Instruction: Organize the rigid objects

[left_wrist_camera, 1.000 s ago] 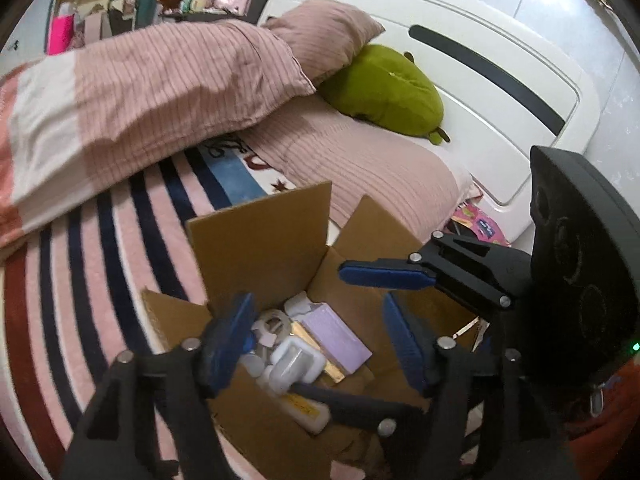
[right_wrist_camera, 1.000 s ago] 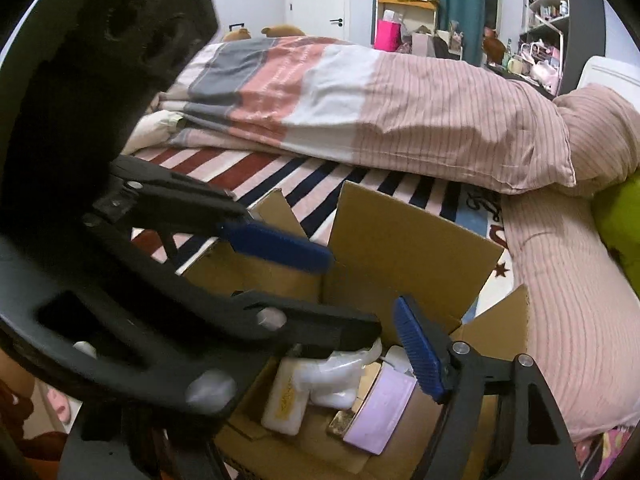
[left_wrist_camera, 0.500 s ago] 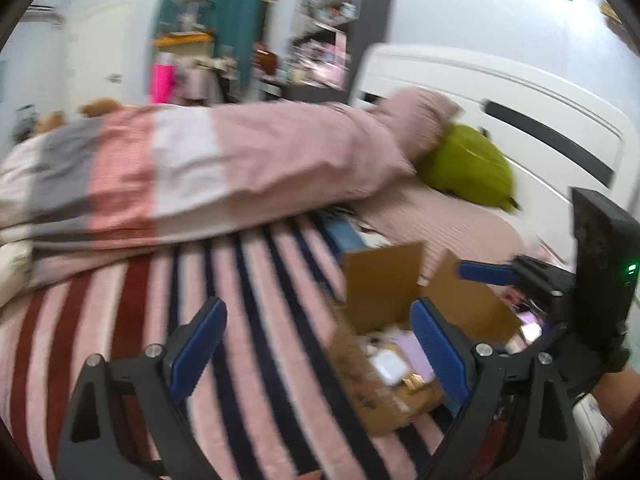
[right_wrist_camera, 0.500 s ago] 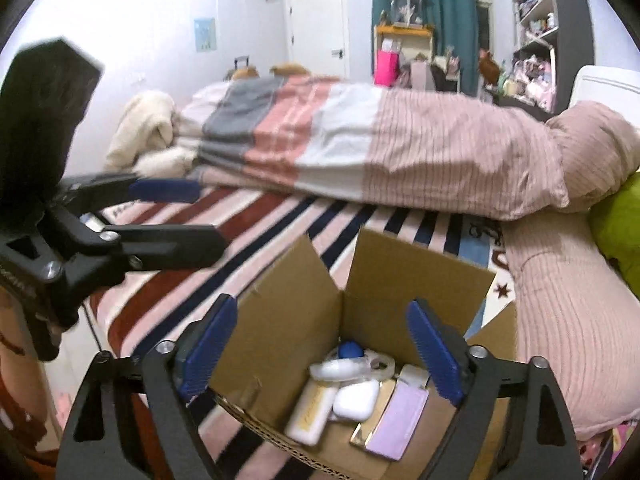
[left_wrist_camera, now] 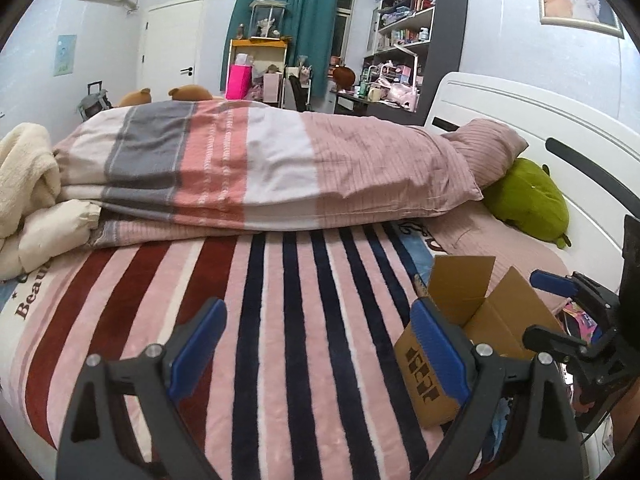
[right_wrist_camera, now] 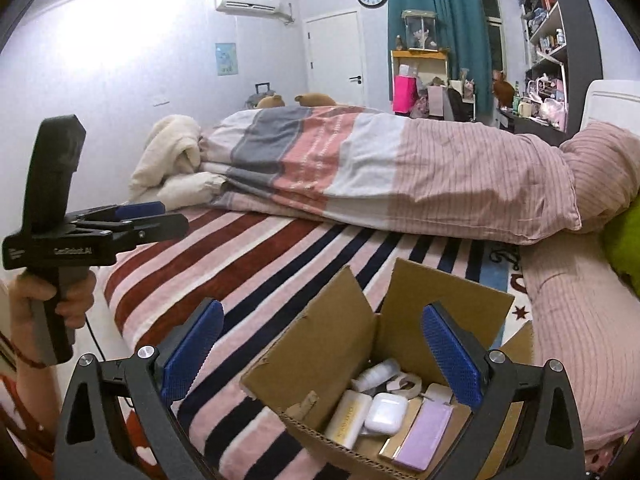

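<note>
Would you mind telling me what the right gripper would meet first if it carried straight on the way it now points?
Probably the open cardboard box: the right gripper, jaws open and empty, points at its raised left flap, though depth is uncertain.

The cardboard box (right_wrist_camera: pixel 340 344) sits on the bed (right_wrist_camera: pixel 248 268), with small items (right_wrist_camera: pixel 384 412) inside it. A folded quilt (right_wrist_camera: pixel 380 168) lies behind the box, and a pillow (right_wrist_camera: pixel 572 336) lies to its right.

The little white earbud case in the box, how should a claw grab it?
Come straight down from above, since the cardboard box walls block the sides. Pinch the white earbud case across its narrower width: it lies flat, rounded and smooth, so a grip at the middle probably slips least. The cream bottle beside it leaves little room, so go in carefully.
</note>
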Tool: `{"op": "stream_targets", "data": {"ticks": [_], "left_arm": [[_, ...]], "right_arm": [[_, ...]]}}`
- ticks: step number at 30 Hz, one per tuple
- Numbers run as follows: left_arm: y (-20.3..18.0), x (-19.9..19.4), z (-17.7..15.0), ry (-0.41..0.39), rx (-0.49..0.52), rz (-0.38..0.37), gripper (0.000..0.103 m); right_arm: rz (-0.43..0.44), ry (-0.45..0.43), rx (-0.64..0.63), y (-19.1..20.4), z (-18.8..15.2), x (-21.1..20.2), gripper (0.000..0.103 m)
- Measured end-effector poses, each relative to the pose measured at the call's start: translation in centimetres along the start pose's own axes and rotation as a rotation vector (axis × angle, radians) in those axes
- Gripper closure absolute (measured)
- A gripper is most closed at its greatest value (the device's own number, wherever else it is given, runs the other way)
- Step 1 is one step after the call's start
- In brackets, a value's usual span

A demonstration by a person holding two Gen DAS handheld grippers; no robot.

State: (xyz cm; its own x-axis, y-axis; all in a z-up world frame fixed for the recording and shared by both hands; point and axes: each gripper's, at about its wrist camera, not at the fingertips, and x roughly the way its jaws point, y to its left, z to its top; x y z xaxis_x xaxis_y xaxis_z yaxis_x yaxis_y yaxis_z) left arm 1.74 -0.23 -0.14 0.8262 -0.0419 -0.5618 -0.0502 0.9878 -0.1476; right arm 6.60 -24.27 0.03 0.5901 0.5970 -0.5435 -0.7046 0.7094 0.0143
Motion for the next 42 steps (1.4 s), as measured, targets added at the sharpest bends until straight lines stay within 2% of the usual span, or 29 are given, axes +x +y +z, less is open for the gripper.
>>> {"op": "stream_targets", "data": {"ticks": [42], "left_arm": [[0.44,-0.07,-0.6,0.016,0.027,0.04,0.011]], "right_arm": [[0.006,-0.008,-0.001,-0.26,-0.35,-0.38,0.004]]}}
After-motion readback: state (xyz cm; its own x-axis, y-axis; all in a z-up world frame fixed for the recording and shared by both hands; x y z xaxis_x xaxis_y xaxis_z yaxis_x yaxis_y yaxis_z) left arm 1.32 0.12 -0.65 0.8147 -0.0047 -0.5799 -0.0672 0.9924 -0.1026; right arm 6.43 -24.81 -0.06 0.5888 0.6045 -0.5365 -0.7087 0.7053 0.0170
